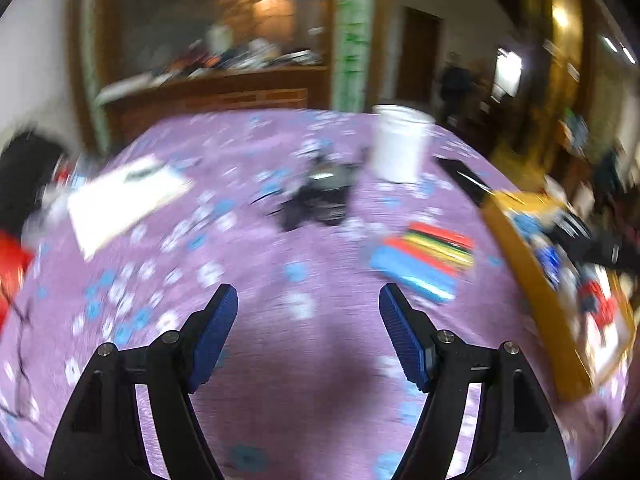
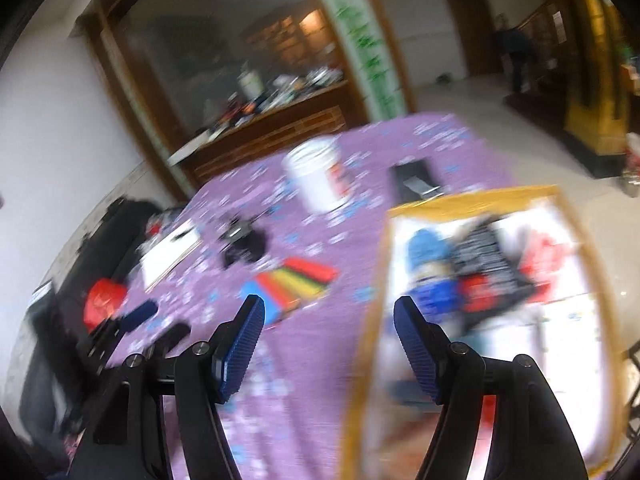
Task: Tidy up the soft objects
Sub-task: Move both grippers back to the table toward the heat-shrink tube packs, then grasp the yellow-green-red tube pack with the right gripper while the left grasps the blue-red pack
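Both views are smeared by motion. A rainbow-striped soft pad (image 1: 424,258) (image 2: 292,284) lies on the purple flowered tablecloth (image 1: 280,360). A yellow-rimmed box (image 1: 520,264) (image 2: 472,196) holds blue, black-patterned and red soft things (image 2: 476,268). My left gripper (image 1: 308,290) hangs open over bare cloth, with the striped pad ahead to its right. My right gripper (image 2: 329,302) is open and empty above the box's left rim. The left gripper's blue pad (image 2: 138,314) shows at the left of the right wrist view.
A white bucket (image 1: 400,144) (image 2: 316,176) stands at the far side of the table. Near it lie a black bundle (image 1: 320,196) (image 2: 244,244), a white board (image 1: 124,196) (image 2: 172,252) and a dark flat device (image 2: 416,178). A red thing (image 2: 104,304) sits at the left edge.
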Available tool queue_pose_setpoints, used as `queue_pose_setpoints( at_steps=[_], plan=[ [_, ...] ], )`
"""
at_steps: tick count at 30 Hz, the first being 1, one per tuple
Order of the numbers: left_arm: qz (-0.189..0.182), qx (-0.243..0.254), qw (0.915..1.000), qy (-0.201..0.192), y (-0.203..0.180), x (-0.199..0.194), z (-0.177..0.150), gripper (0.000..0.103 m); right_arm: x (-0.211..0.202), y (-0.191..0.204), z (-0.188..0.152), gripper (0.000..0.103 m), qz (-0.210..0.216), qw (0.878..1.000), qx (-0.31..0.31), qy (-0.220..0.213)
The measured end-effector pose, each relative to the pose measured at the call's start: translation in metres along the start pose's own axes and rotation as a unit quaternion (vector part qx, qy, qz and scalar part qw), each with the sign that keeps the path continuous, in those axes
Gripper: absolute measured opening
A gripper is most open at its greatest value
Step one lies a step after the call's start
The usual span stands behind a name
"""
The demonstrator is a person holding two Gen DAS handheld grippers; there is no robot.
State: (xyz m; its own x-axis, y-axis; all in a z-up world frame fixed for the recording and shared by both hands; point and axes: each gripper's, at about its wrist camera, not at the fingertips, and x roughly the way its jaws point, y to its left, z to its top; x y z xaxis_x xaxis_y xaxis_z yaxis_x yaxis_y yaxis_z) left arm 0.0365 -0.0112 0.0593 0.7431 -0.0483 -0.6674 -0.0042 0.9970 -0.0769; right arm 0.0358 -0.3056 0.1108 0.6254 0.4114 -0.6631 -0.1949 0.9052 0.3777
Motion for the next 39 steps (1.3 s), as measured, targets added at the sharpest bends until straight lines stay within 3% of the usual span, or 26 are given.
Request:
queue_pose_setpoints(
  at_steps=[4,8,12,17,19,21,22,23,25,29,33,39],
  plan=[
    [0.003,-0.035,0.9993,0.011,0.027,0.012,-0.003,0.073,0.066,0.029,0.004,0.070,0.018,0.998,-0.001,0.060],
    [0.007,-0.050,0.9987,0.001,0.033,0.010,-0.002,0.073,0.117,0.040,0.010,0.070,0.020,0.996,0.013,0.088],
    [0.006,-0.072,0.9974,0.002,0.044,0.005,-0.002,0.073,0.148,0.034,0.017,0.070,0.006,0.995,0.033,0.099],
    [0.014,-0.082,0.9965,-0.001,0.049,0.002,0.000,0.073,0.173,0.038,0.006,0.072,0.025,0.990,0.052,0.131],
    [0.014,-0.086,0.9962,-0.001,0.051,0.003,0.000,0.073,0.174,0.052,-0.003,0.072,0.055,0.987,0.044,0.144],
    [0.013,-0.088,0.9961,0.004,0.052,0.005,-0.001,0.073,0.172,0.068,-0.008,0.069,0.111,0.980,0.033,0.164],
    [0.013,-0.088,0.9960,0.006,0.052,0.006,-0.001,0.073,0.166,0.070,-0.004,0.067,0.122,0.980,0.031,0.155],
    [0.013,-0.087,0.9961,0.009,0.051,0.007,-0.001,0.073,0.159,0.069,0.003,0.069,0.110,0.984,0.029,0.135],
    [0.012,-0.084,0.9964,0.010,0.050,0.008,-0.001,0.073,0.148,0.064,0.020,0.070,0.036,0.994,-0.005,0.100],
    [0.015,-0.076,0.9969,0.010,0.046,0.009,-0.001,0.073,0.157,0.047,0.039,0.071,-0.081,0.988,-0.089,0.100],
    [0.015,-0.072,0.9971,0.015,0.045,0.011,-0.002,0.073,0.171,0.027,0.048,0.070,-0.092,0.984,-0.093,0.121],
    [0.011,-0.073,0.9972,0.014,0.045,0.010,-0.002,0.073,0.182,0.014,0.039,0.074,-0.059,0.986,-0.045,0.148]
  ],
)
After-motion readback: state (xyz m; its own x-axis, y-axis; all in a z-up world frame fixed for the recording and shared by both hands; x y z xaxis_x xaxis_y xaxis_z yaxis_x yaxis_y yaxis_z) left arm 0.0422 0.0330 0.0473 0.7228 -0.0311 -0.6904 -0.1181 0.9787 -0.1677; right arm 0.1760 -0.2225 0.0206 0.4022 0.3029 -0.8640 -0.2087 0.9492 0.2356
